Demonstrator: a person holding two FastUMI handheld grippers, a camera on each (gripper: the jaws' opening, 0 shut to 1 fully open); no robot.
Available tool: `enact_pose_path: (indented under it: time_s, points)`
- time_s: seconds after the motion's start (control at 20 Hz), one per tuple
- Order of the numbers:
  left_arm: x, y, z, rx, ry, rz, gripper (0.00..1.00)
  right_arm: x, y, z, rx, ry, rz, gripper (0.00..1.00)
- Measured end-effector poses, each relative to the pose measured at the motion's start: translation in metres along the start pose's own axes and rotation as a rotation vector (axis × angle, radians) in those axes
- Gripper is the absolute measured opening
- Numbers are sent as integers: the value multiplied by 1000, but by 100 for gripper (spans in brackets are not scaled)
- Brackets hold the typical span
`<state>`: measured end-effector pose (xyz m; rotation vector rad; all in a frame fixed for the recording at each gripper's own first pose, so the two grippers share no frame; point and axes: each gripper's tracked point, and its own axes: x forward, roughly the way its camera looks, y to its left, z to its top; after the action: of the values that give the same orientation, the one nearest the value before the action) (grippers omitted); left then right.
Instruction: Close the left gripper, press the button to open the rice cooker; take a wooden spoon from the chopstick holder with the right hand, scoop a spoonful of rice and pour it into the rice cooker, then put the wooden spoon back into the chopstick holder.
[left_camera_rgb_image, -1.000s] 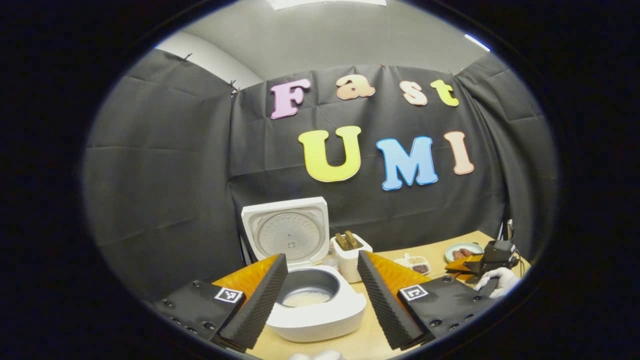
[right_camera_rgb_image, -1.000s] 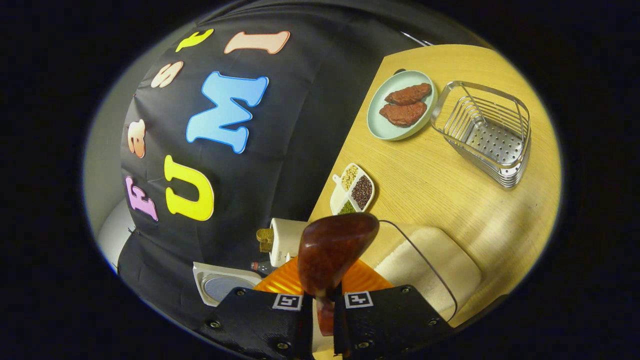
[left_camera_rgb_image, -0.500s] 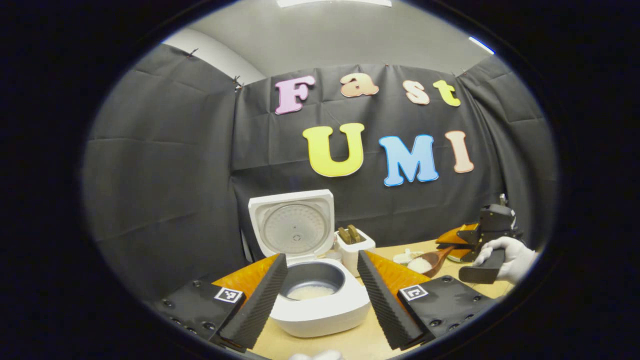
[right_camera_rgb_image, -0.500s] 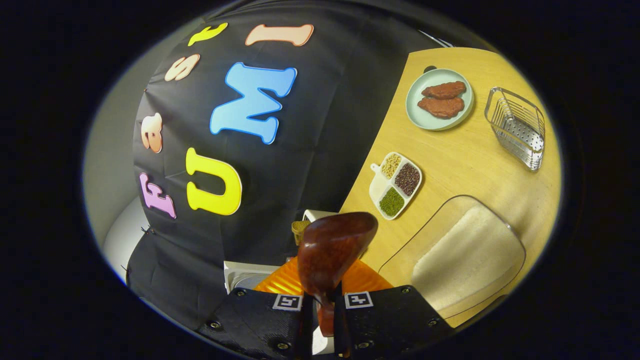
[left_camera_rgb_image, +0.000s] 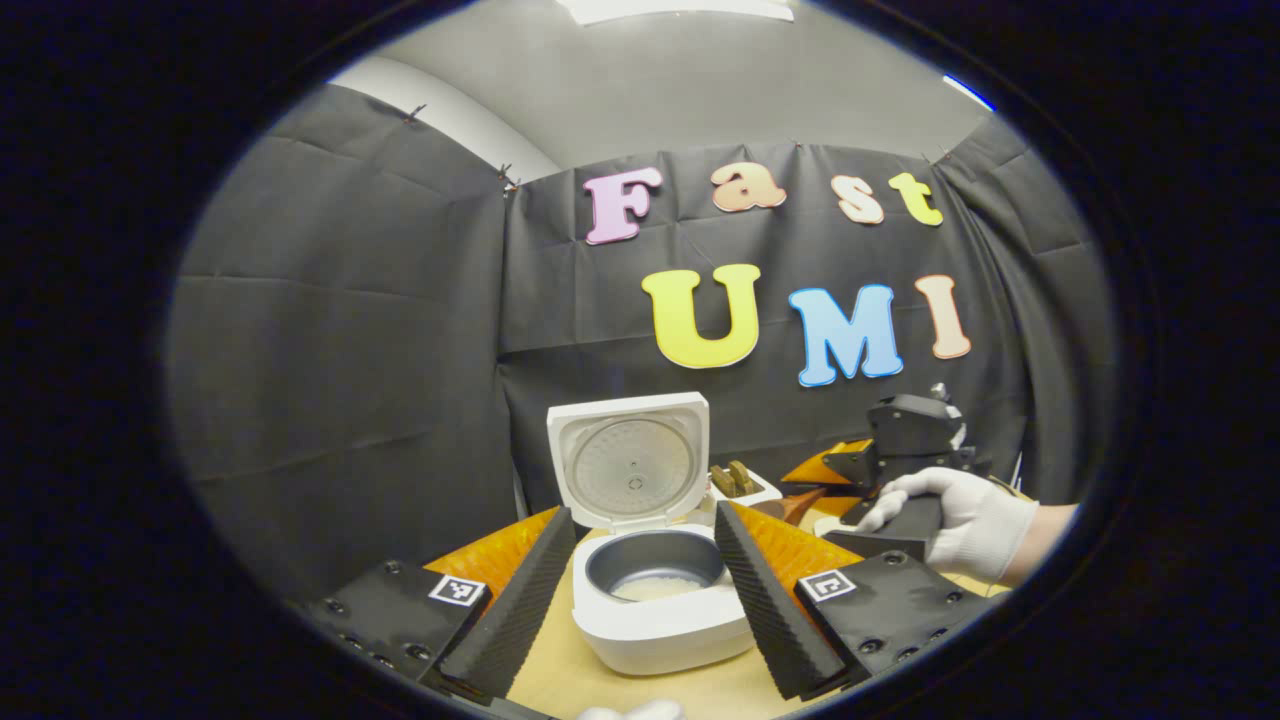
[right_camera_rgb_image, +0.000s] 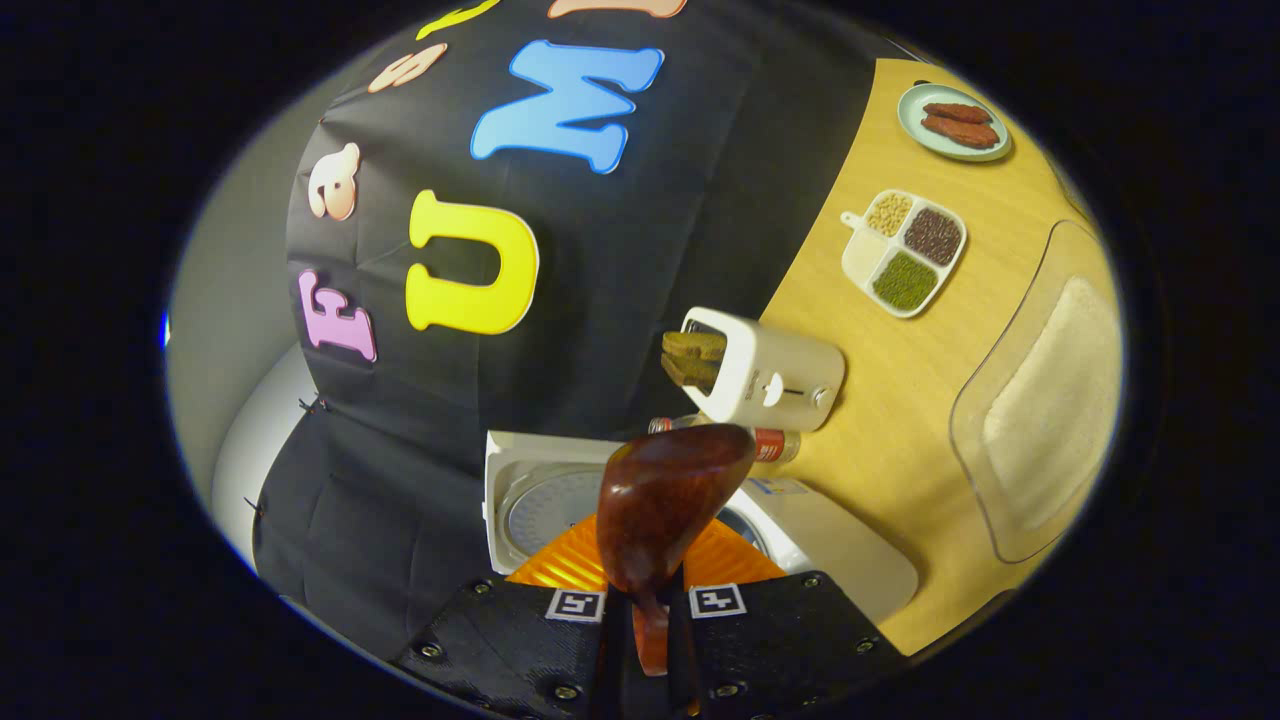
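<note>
The white rice cooker (left_camera_rgb_image: 660, 625) stands open with its lid (left_camera_rgb_image: 628, 465) upright and some rice in the grey pot (left_camera_rgb_image: 655, 575). My left gripper (left_camera_rgb_image: 640, 600) is open, one finger on each side of the cooker's front. A gloved hand holds my right gripper (left_camera_rgb_image: 905, 455) to the right of the cooker, level with the lid. That right gripper (right_camera_rgb_image: 648, 600) is shut on the handle of the wooden spoon (right_camera_rgb_image: 670, 500). The spoon's bowl hangs over the cooker (right_camera_rgb_image: 840, 560) with its back toward the camera. The white chopstick holder (right_camera_rgb_image: 775, 375) with wooden utensils stands behind the cooker.
A small bottle (right_camera_rgb_image: 775, 442) lies between holder and cooker. On the wooden table (right_camera_rgb_image: 860, 420) sit a clear container of rice (right_camera_rgb_image: 1050, 400), a divided dish of grains (right_camera_rgb_image: 905, 250) and a plate of meat (right_camera_rgb_image: 955, 115). Black cloth walls close the back and left.
My right gripper has carried the spoon up from the rice container and left to the cooker. The left gripper stays open and has shifted slightly.
</note>
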<state>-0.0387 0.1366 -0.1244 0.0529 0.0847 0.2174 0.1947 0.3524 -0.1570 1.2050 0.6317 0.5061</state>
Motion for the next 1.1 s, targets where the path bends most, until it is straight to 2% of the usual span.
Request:
enact_pose_path:
  time_s: [0.3, 0.45, 0.8, 1.1]
  points:
    - [-7, 30, -15, -34, 24, 72, 99, 53, 10, -67, -33, 99, -9, 16]
    - [-5, 39, -23, -60, 33, 94, 99, 68, 2, -78, -75, 109, -29, 16]
    - [-4, 48, -36, -73, 52, 108, 99, 84, -3, -66, -389, 21, -90, 16]
    - [-4, 53, -36, -85, 52, 128, 96, 92, 10, -72, -766, -26, -133, 16]
